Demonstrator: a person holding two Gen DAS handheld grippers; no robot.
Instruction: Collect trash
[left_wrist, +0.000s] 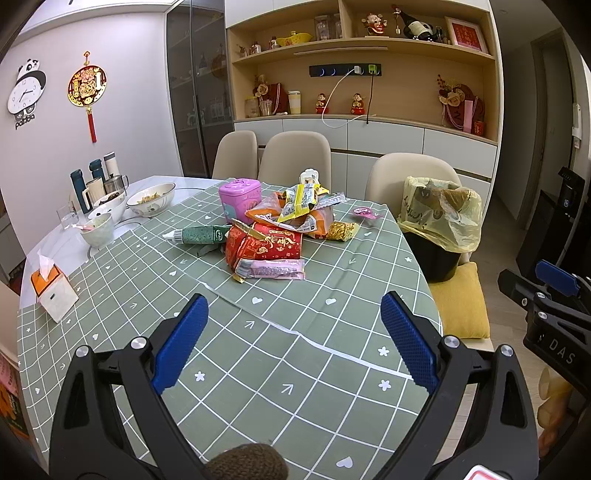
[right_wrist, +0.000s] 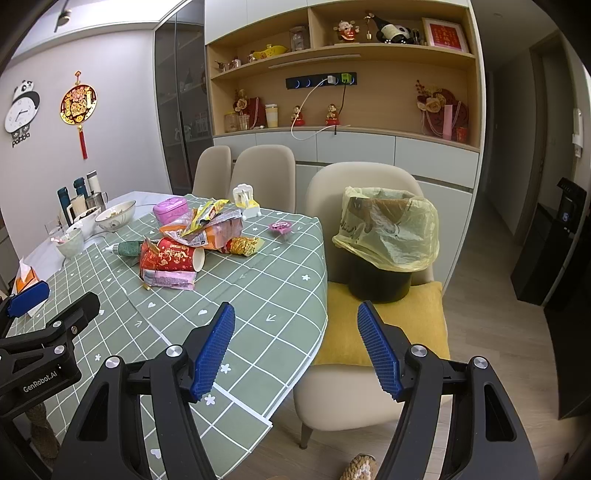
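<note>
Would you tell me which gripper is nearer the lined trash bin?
Right. The right gripper hovers at the table edge beside the bin; the left gripper is over the tablecloth, farther away.

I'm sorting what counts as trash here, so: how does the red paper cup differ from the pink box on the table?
The red paper cup lies tipped on its side, open mouth showing; the pink box sits upright with its lid shut. The cup is red with gold print and sits in the wrapper pile, over a pink wrapper; the box is plain pink and stands at the pile's far edge. Both rest on the green checked tablecloth.
</note>
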